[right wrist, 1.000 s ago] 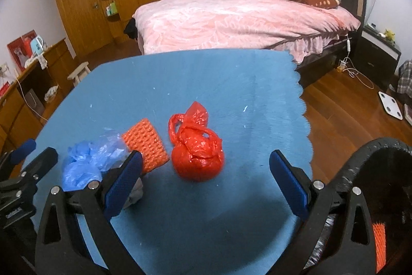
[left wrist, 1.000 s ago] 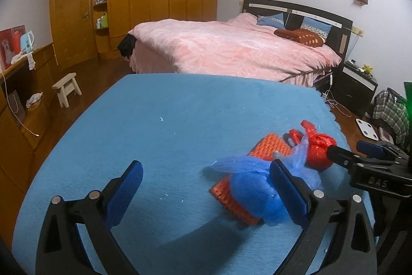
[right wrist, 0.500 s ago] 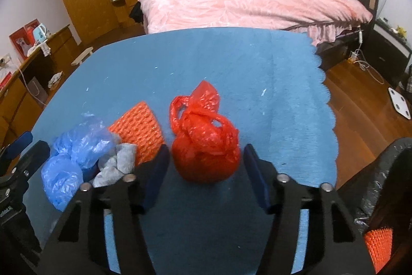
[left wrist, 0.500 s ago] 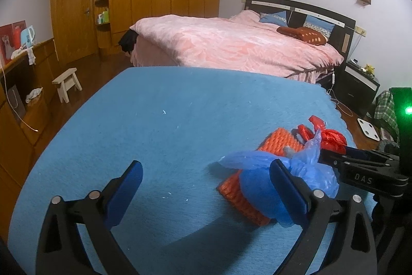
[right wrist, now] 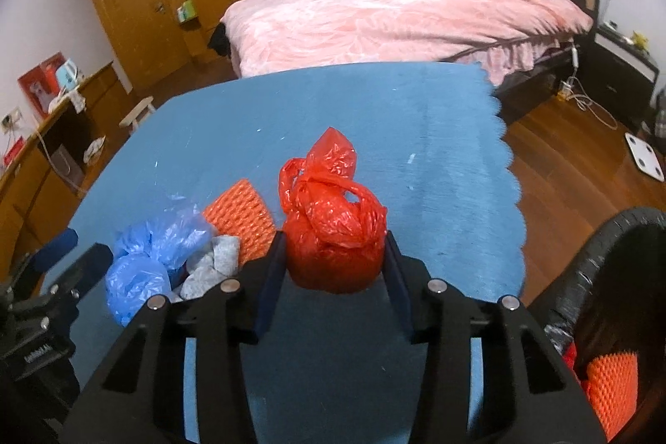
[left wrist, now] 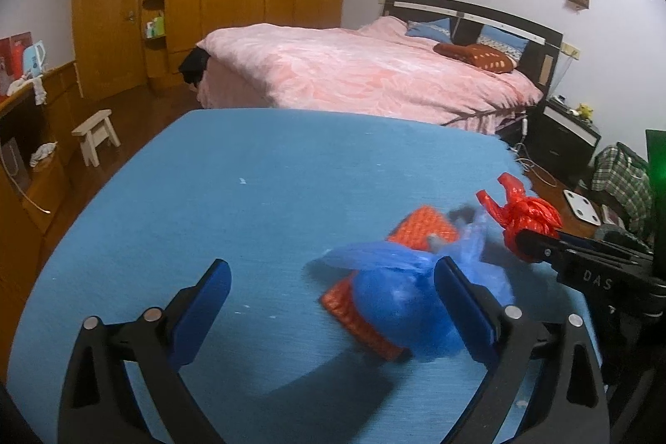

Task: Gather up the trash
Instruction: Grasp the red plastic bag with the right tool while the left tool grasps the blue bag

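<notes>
Here we close our right gripper (right wrist: 335, 269) on the knotted red plastic bag (right wrist: 333, 231) atop the blue tablecloth (right wrist: 437, 152), pads flanking it. Left gripper (left wrist: 333, 302) gapes empty beside the crumpled blue plastic bags (left wrist: 399, 294). Orange foam netting (right wrist: 241, 213) remains; one piece sits in the black-lined bin (right wrist: 603, 261).

Black bin (right wrist: 599, 261) cut off at frame edge, grey rag (right wrist: 216, 265) partly hidden under blue bags (right wrist: 154, 256)

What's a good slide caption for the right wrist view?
Right gripper closing around a knotted red bag on the blue table, blue bags to its left.
</notes>
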`<state>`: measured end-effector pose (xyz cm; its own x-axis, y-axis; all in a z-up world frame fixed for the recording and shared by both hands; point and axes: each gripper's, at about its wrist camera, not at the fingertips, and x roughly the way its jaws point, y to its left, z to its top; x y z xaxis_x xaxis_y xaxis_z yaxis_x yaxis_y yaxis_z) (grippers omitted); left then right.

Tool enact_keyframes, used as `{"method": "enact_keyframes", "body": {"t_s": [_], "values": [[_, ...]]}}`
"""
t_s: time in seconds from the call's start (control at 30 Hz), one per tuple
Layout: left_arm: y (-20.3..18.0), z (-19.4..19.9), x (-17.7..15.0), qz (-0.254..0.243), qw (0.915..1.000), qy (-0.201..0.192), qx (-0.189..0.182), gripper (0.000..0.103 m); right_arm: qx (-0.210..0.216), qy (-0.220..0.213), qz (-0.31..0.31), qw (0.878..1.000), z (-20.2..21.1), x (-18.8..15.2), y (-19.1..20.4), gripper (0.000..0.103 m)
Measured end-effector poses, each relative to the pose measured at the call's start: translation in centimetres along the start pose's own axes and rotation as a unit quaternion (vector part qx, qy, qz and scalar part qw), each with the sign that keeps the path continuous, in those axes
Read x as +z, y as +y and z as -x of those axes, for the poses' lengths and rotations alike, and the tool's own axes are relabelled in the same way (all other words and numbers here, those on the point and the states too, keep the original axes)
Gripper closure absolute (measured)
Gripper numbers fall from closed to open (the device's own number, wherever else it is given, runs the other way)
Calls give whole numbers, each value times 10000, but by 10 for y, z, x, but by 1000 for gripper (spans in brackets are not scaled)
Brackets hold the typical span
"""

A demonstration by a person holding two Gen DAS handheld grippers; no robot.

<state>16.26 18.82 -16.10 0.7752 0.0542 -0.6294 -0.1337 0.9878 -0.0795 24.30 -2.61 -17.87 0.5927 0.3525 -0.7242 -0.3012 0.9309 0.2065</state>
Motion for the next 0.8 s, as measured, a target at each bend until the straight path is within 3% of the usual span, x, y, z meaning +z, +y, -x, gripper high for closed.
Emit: {"method": "enact_keyframes", "body": {"t_s": [0.57,0.6,0.8], "values": [[-29,-1,-8,-101,9982,142,-580,13,-91,-98,-221,9997,16,-5,-8,59],[-30,0,-9,-105,9979,140,-618,15,-89,-97,-209,9997,16,-6,-8,59],[-35,-2,-9,-91,9954,228,-924,52,-88,-102,-144,9998,26,-10,-8,59]]}}
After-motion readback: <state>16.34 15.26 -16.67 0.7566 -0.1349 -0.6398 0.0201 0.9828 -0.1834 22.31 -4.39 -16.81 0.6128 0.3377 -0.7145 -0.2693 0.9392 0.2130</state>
